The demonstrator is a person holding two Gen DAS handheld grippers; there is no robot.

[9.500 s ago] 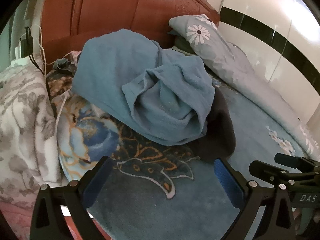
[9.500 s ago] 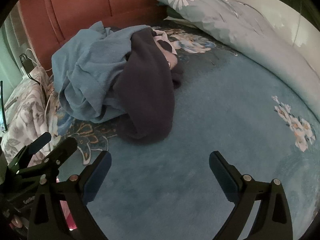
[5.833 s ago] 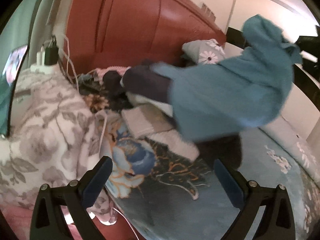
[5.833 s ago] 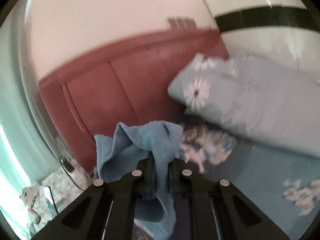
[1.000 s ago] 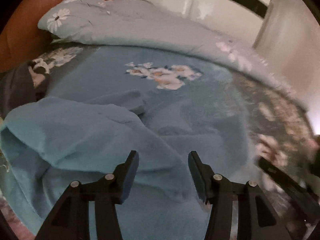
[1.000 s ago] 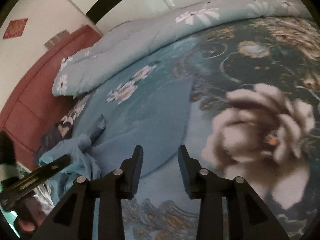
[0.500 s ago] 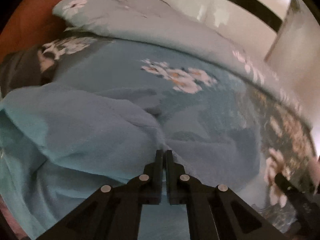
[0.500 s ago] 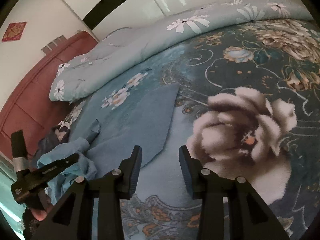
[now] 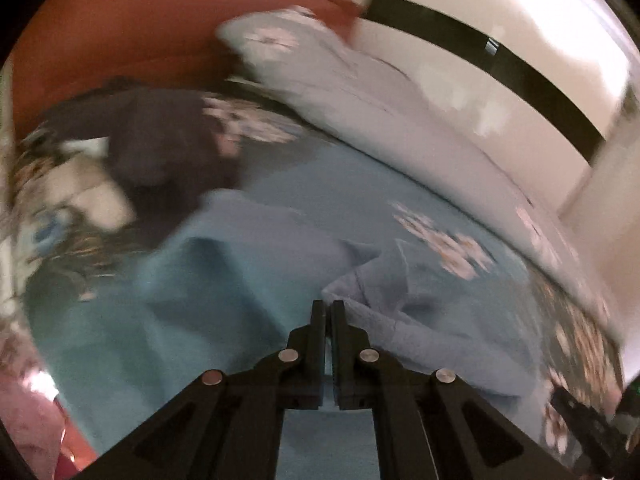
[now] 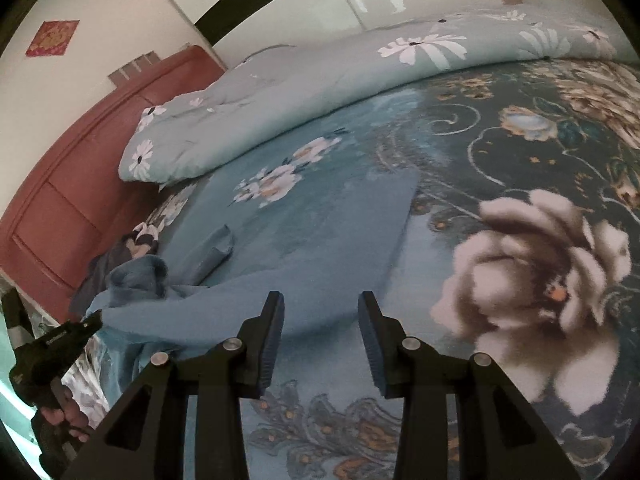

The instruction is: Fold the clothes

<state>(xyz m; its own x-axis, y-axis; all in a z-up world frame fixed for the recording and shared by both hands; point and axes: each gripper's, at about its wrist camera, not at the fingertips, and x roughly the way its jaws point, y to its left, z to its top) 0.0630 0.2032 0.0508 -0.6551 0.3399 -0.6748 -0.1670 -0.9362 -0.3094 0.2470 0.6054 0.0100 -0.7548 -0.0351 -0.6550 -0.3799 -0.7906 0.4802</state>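
A light blue garment [image 10: 320, 248] lies spread on the bed, partly flat, with a bunched end [image 10: 136, 276] at its left. My left gripper [image 9: 328, 308] is shut on a fold of the blue garment [image 9: 404, 312] and lifts it; the left wrist view is blurred by motion. It also shows in the right wrist view [image 10: 60, 340] at the far left, at the garment's bunched end. My right gripper [image 10: 320, 312] is open and empty, just above the garment's near edge.
A dark garment [image 9: 160, 136] and other clothes lie piled near the red headboard [image 9: 120, 32]. A folded floral duvet [image 10: 320, 92] runs along the bed's far side by the wall. The floral bedspread [image 10: 540, 272] lies to the right.
My left gripper, shut on the blue garment, has lifted and swung toward the headboard, pulling the cloth along. My right gripper has opened a little wider and stayed near the garment's edge.
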